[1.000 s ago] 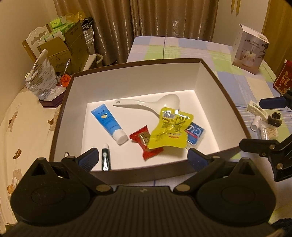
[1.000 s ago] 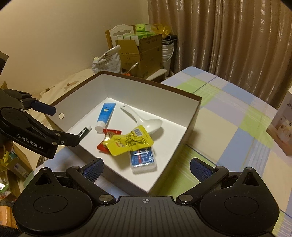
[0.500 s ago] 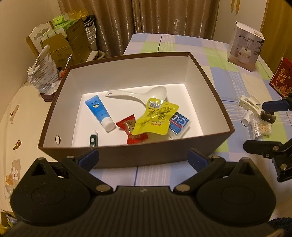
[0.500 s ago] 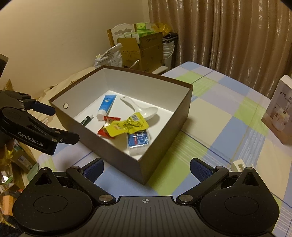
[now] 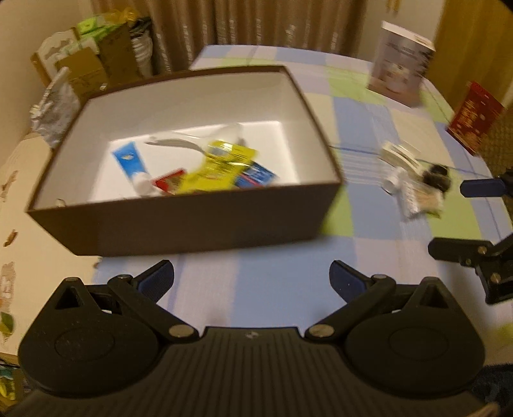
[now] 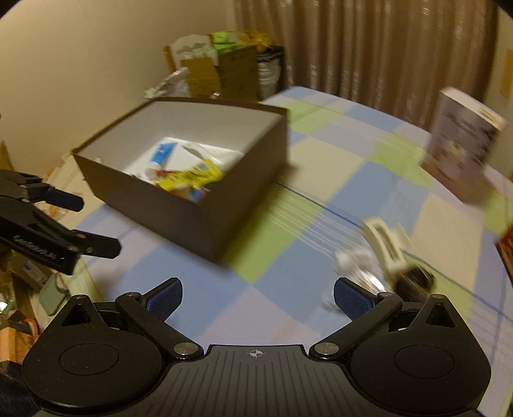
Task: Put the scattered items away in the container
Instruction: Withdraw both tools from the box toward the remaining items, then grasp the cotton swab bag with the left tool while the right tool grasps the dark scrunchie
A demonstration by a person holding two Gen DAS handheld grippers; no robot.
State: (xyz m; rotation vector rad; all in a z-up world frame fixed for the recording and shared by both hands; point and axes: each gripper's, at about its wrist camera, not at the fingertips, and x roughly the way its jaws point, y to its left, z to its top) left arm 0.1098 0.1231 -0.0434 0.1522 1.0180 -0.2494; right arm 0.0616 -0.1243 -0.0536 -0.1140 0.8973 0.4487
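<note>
A brown box with a white inside stands on the checked tablecloth. In it lie a blue tube, a white spoon, a yellow pouch, a red sachet and a blue packet. The same brown box shows in the right wrist view. Right of the box a small heap lies on the cloth: a white clip, a white tube, a dark round thing and a clear bag. My left gripper is open, in front of the box. My right gripper is open, with the white clip just beyond its right finger.
A white carton and a red packet stand at the far right of the table. Cardboard boxes and a foil bag crowd the left behind the brown box, with curtains at the back. Both views are motion-blurred.
Both grippers have drawn back from above the box toward the near side. The right gripper has swung right, bringing the heap of small items close to its fingers. Both stay open.
</note>
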